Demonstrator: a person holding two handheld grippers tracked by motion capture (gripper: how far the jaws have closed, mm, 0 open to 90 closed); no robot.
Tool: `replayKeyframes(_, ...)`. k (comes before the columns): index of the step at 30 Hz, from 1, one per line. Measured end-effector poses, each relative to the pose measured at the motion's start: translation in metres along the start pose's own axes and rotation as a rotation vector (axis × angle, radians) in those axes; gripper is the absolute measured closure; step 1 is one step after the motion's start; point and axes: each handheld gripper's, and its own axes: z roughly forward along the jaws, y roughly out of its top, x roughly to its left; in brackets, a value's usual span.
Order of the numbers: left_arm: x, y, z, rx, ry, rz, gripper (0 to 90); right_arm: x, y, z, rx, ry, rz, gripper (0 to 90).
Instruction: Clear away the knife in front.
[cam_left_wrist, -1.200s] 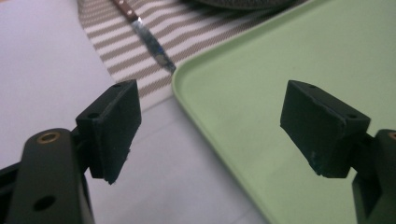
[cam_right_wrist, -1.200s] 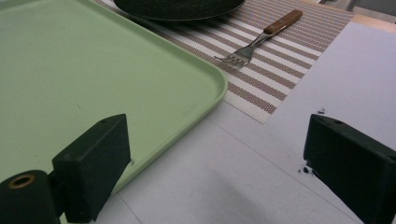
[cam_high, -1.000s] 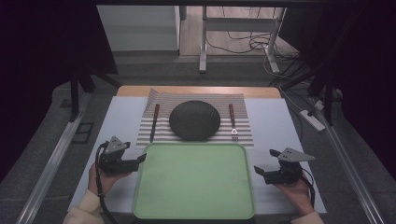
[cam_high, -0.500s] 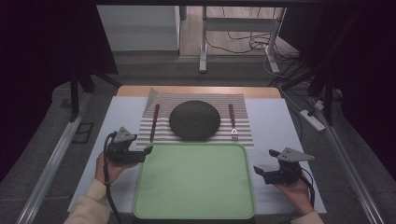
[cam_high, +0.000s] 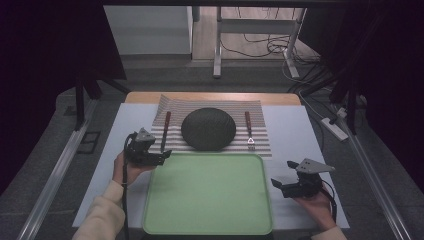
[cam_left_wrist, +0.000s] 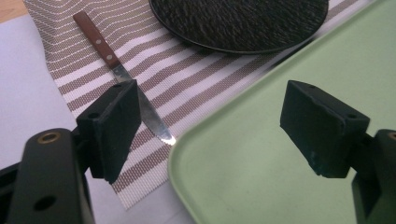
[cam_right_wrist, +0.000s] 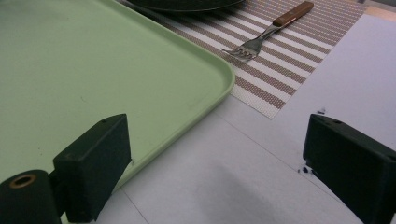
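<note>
A dark round plate (cam_high: 208, 128) rests on a striped placemat (cam_high: 260, 142), with a wooden-handled knife (cam_high: 165, 129) to its left and a wooden-handled fork (cam_high: 248, 130) to its right. A pale green tray (cam_high: 207, 200) lies in front of the mat, bare. My left gripper (cam_high: 162, 156) hovers open over the tray's far left corner, just short of the knife tip (cam_left_wrist: 161, 133). My right gripper (cam_high: 277, 186) is open beside the tray's right edge, low over the white table. In the right gripper view the fork (cam_right_wrist: 266, 35) lies well ahead of the jaws.
A white sheet (cam_high: 295, 130) covers the table around the mat and tray. A power strip (cam_high: 334, 128) and cables lie on the floor to the right. A table frame (cam_high: 218, 45) stands beyond the far edge.
My left gripper has moved forward and to the right, from beside the tray's left edge to its far left corner near the knife. The right gripper has stayed put.
</note>
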Motion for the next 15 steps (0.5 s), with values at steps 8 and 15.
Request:
replayKeyframes(8, 0.011, 0.015, 0.018, 0.003, -0.006, -0.013, 21.1, 0.0, 0.0, 0.0, 0.003, -0.002, 0.0, 7.7)
replayKeyframes(15, 0.022, 0.022, 0.033, 0.027, 0.003, -0.024, 21.5, 0.0, -0.001, 0.0, 0.002, -0.002, 0.003, 7.7)
